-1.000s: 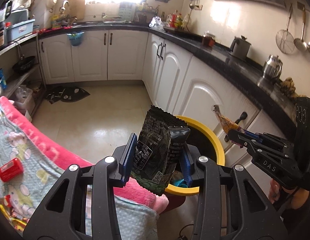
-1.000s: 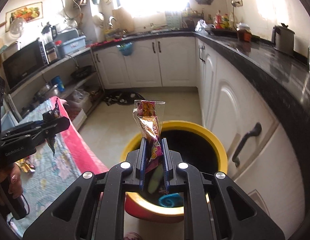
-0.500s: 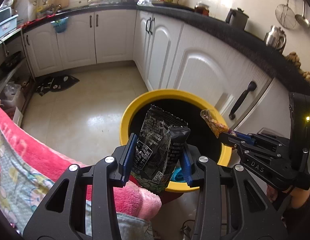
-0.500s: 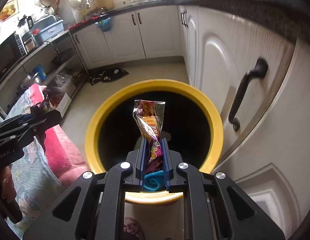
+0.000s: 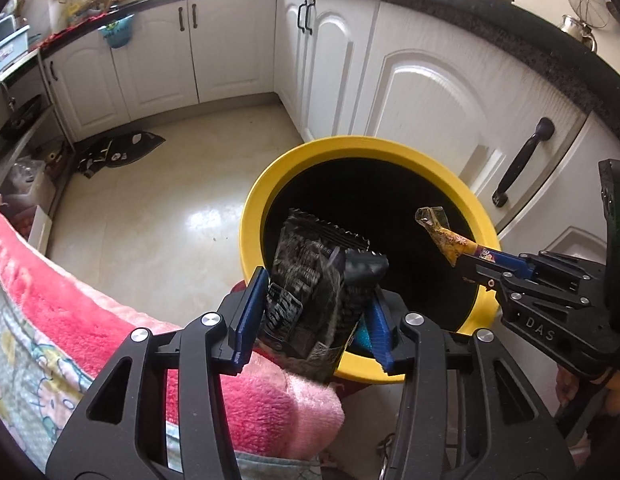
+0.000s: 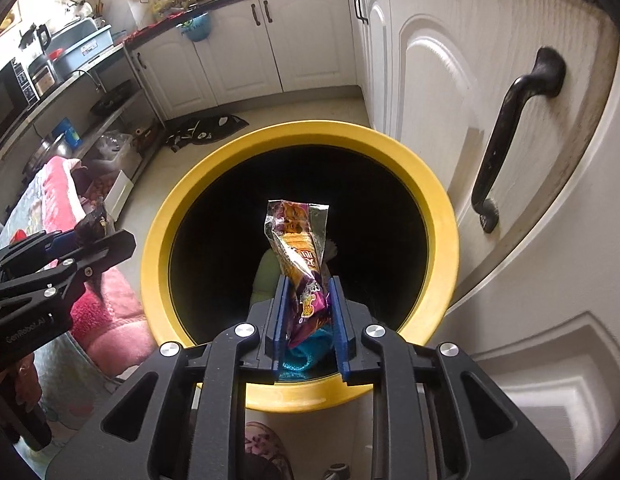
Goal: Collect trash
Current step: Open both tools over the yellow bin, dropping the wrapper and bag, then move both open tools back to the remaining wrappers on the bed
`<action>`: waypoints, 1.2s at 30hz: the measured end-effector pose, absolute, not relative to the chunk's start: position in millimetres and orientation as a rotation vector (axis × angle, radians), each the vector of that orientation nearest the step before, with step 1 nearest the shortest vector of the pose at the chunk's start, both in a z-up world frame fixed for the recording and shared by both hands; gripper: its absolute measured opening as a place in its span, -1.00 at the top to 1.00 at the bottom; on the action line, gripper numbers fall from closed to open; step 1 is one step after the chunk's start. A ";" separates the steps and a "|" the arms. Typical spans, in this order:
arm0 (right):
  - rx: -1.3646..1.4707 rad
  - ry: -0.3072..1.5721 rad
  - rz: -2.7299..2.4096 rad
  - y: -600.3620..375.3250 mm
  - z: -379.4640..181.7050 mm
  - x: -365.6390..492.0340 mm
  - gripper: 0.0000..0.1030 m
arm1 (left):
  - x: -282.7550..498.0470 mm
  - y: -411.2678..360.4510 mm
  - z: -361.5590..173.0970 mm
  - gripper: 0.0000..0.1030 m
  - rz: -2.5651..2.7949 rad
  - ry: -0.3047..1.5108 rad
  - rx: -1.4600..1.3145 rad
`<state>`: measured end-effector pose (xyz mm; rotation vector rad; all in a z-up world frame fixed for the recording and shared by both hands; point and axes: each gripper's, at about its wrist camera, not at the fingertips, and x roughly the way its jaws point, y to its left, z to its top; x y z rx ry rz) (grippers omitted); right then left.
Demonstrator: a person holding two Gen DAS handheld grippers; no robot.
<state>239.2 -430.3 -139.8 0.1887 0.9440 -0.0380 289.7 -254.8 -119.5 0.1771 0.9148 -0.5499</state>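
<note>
Blue pads of the left gripper [image 5: 315, 308] are set apart around a black snack bag [image 5: 310, 288]; the jaws have just been opening, and the bag is seen blurred, leaning on the left pad with a gap at the right one. The right gripper [image 6: 308, 320] has likewise just been opening, and an orange-purple wrapper [image 6: 300, 260] stands loosely between its pads, clear of the right pad. Both items are positioned over the near side of the yellow-rimmed bin [image 6: 441, 216]. A teal cloth [image 6: 306, 350] is visible inside the bin. A pink blanket [image 5: 122, 320] lies left of the bin, white cabinet doors [image 5: 425, 92] right of it.
</note>
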 end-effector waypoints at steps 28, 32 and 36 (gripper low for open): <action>0.188 0.887 0.019 -406.3 -118.0 233.7 0.27 | 249.7 -186.6 -62.7 -0.79 -0.280 0.755 0.196; 0.167 0.862 0.076 -382.5 -105.3 232.3 0.26 | 243.3 -156.8 -55.7 -0.79 -0.195 0.729 0.179; 0.143 0.832 0.151 -352.2 -90.2 232.4 0.25 | 241.3 -127.1 -51.1 -0.79 -0.116 0.726 0.145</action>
